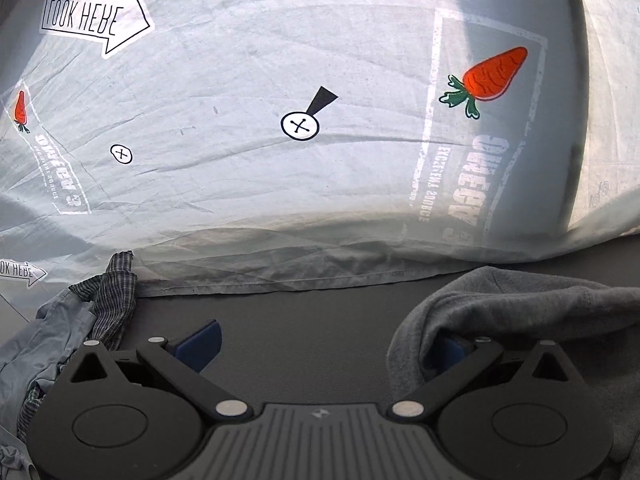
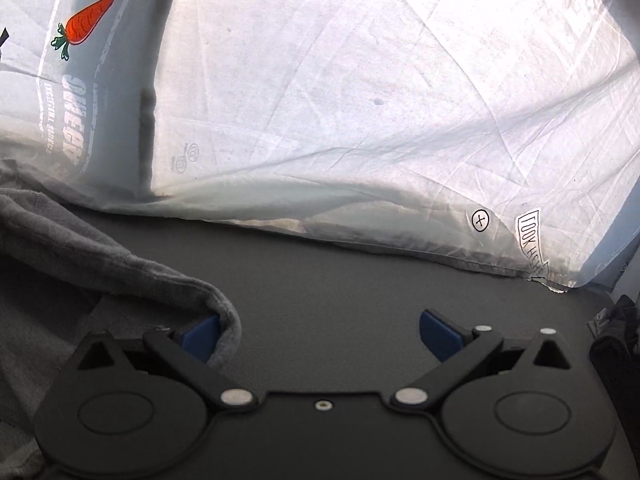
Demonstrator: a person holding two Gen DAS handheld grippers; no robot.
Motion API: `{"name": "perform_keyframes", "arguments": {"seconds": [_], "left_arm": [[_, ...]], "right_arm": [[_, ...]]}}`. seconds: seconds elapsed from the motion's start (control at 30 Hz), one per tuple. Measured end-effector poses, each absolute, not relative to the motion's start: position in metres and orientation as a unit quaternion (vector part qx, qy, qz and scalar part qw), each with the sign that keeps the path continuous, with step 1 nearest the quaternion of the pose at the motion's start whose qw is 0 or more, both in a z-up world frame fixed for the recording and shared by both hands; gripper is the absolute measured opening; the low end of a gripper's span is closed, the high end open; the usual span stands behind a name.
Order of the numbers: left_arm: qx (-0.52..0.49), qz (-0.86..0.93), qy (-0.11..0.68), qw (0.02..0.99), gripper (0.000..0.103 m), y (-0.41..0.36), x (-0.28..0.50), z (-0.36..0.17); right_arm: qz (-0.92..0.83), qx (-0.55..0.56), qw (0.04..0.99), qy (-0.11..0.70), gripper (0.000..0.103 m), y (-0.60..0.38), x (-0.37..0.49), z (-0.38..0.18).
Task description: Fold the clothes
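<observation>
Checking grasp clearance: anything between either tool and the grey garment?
Nothing visible. The grey garment drapes over one finger of the left tool and of the right tool, both open.

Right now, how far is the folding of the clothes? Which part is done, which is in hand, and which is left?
Nothing looks folded yet. The grey sweatshirt lies rumpled on the dark table, between the left gripper and the right gripper; both are open, each with one finger under its edge. The crumpled plaid garment waits untouched at the left. So the first fold is only beginning.
</observation>
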State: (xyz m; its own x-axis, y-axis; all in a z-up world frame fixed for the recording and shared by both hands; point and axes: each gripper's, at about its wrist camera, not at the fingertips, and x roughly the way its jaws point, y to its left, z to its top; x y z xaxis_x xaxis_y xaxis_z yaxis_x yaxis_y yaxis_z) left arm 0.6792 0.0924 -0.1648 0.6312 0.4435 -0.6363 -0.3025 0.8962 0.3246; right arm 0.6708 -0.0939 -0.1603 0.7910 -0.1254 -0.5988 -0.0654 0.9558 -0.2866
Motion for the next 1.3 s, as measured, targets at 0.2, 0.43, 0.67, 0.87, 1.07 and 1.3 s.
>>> {"name": "perform_keyframes", "arguments": {"seconds": [0.2, 0.43, 0.67, 0.87, 1.07, 1.3], "left_arm": [[0.084, 0.187, 0.338, 0.919, 0.103, 0.088, 0.635, -0.115], [0.036, 0.139, 0.301, 0.943, 0.103, 0.089, 0.561, -0.063], [0.045, 0.129, 0.294, 0.946, 0.103, 0.084, 0.483, -0.055], [0.071, 0.141, 0.320, 0.934, 0.103, 0.078, 0.439, -0.081], [0.080, 0.129, 0.360, 0.921, 0.103, 0.067, 0.415, -0.121], [0.165, 0.116, 0.412, 0.888, 0.103, 0.054, 0.414, -0.172]], "right_arm": [[-0.034, -0.158, 0.958, 0.235, 0.103, -0.104, 0.620, -0.103], [-0.048, -0.182, 0.968, 0.167, 0.103, -0.111, 0.544, -0.063], [-0.040, -0.224, 0.964, 0.138, 0.103, -0.112, 0.477, -0.060], [-0.030, -0.258, 0.958, 0.119, 0.103, -0.111, 0.425, -0.061], [0.000, -0.287, 0.944, 0.162, 0.103, -0.109, 0.413, -0.090], [0.036, -0.319, 0.923, 0.211, 0.103, -0.106, 0.399, -0.124]]}}
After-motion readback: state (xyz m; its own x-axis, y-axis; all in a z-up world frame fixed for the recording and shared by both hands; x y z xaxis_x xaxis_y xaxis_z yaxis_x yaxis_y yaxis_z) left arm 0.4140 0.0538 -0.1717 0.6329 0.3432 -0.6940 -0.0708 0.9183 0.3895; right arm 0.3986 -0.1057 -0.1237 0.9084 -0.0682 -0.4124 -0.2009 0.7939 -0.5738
